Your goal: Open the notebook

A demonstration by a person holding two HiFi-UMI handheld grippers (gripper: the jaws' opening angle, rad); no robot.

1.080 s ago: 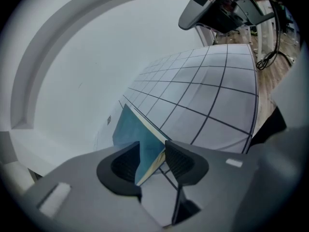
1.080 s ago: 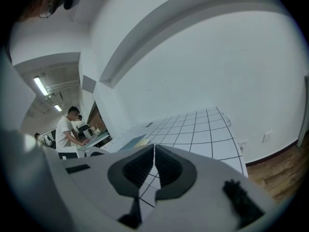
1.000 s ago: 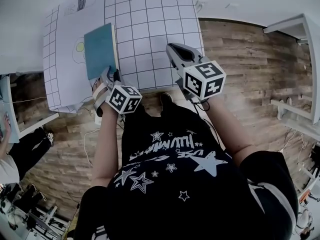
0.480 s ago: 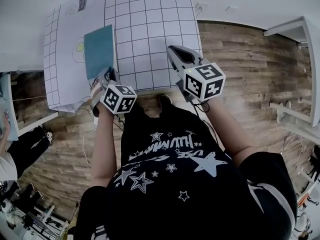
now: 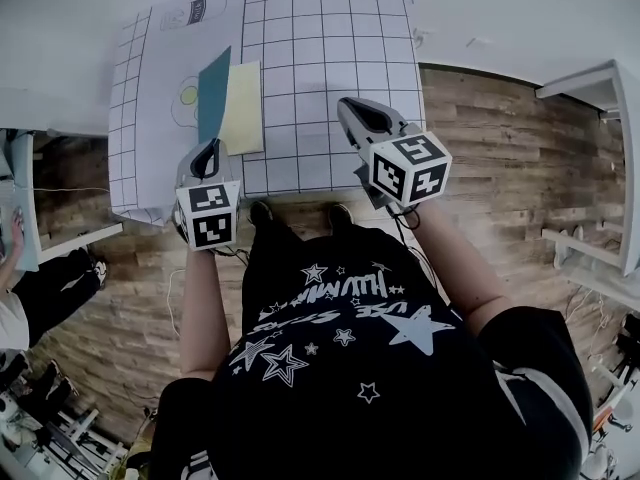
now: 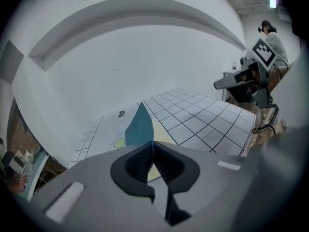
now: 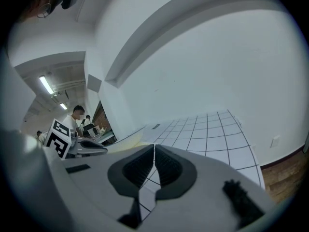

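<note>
Pinching notebook cover [image 5: 213, 96] (teal, raised): left gripper [image 5: 209, 151]

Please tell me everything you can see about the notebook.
The notebook is thin, with a teal cover and a pale yellow page. It lies on the grid mat, half open: the cover stands nearly upright, its near edge pinched in the left gripper, whose jaws have just closed. The page lies flat.

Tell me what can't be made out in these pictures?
Writing on the yellow page: too small in the head view; the left tongs hide most of it in the left gripper view.
The cover's pinched edge: hidden inside the tongs.
The label on the mat: too small to read.
The mat's far end: cut off by the head view's top edge.
</note>
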